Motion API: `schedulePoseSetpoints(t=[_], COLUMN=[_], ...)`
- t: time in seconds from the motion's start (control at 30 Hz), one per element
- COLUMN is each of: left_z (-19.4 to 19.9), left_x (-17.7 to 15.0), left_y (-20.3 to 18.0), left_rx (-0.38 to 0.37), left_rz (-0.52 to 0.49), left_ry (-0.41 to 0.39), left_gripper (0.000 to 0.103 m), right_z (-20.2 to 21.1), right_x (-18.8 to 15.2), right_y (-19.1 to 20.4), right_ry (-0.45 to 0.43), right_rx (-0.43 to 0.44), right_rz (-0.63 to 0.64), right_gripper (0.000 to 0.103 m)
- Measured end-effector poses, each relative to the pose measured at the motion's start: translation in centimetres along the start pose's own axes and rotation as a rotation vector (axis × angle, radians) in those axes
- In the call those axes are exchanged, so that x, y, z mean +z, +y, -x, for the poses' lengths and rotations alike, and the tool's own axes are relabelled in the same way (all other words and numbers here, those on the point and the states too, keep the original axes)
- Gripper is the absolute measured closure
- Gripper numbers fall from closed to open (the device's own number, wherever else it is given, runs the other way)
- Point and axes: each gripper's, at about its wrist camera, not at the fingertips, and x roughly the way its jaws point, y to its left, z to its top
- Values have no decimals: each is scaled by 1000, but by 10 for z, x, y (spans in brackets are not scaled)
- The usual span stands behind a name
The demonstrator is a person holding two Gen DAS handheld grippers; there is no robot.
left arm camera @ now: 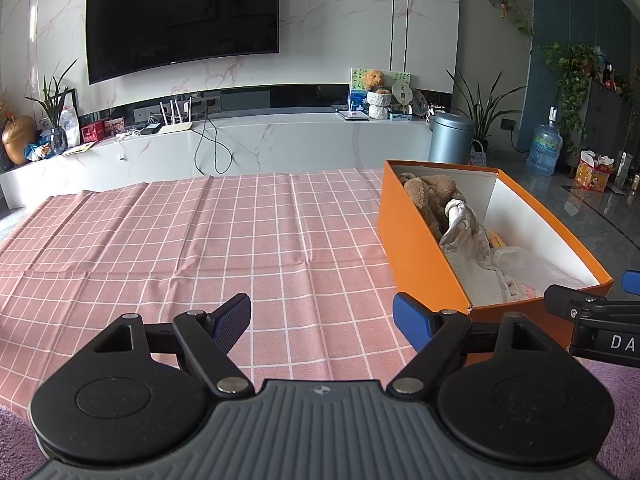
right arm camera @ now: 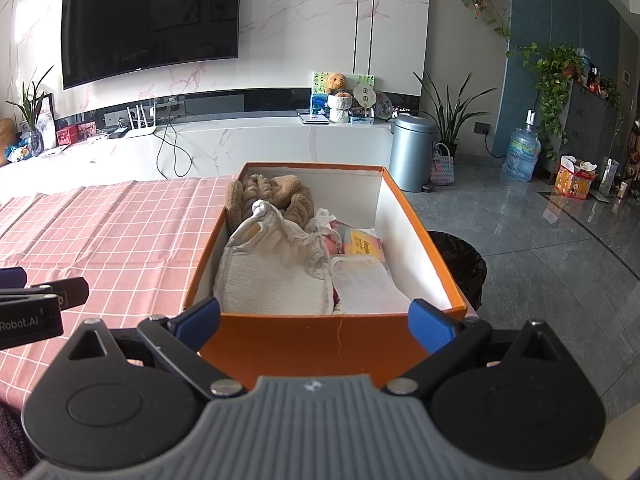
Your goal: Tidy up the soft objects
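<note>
An orange box [right arm camera: 320,340] with a white inside stands at the right end of the pink checked tablecloth [left arm camera: 180,248]. It holds a brown plush toy [right arm camera: 276,192], a cream cloth pouch [right arm camera: 272,264], a yellow packet [right arm camera: 362,246] and white folded fabric [right arm camera: 368,284]. The same orange box [left arm camera: 416,252] shows at the right in the left wrist view, the brown plush [left arm camera: 432,192] at its far end. My right gripper [right arm camera: 316,320] is open, its blue pads straddling the box's near end wall. My left gripper [left arm camera: 322,316] is open over bare cloth, left of the box.
A white marble TV bench [left arm camera: 240,140] with a router, cables and ornaments runs behind the table under a wall TV [left arm camera: 180,16]. A grey bin [right arm camera: 412,156], a black bin [right arm camera: 464,264], a water bottle [right arm camera: 522,156] and plants stand on the tiled floor to the right.
</note>
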Motion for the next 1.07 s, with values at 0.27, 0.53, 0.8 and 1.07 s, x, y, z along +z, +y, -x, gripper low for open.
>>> schedulePoseSetpoints(t=[0.27, 0.53, 0.8, 1.07], left_z=[0, -1, -1, 0], left_x=[-2, 0, 0, 0], left_y=[0, -1, -1, 0], left_rx=[-3, 2, 5, 6], left_rz=[-5, -15, -20, -20], left_ry=[-5, -2, 2, -3], left_gripper=[8, 8, 8, 8], right_z=[-3, -2, -2, -2], right_x=[0, 0, 0, 0], right_y=[3, 3, 2, 2], right_ry=[10, 13, 15, 17], right_rx=[1, 1, 1, 2], right_rz=[-2, -5, -6, -5], right_gripper=[4, 4, 4, 4])
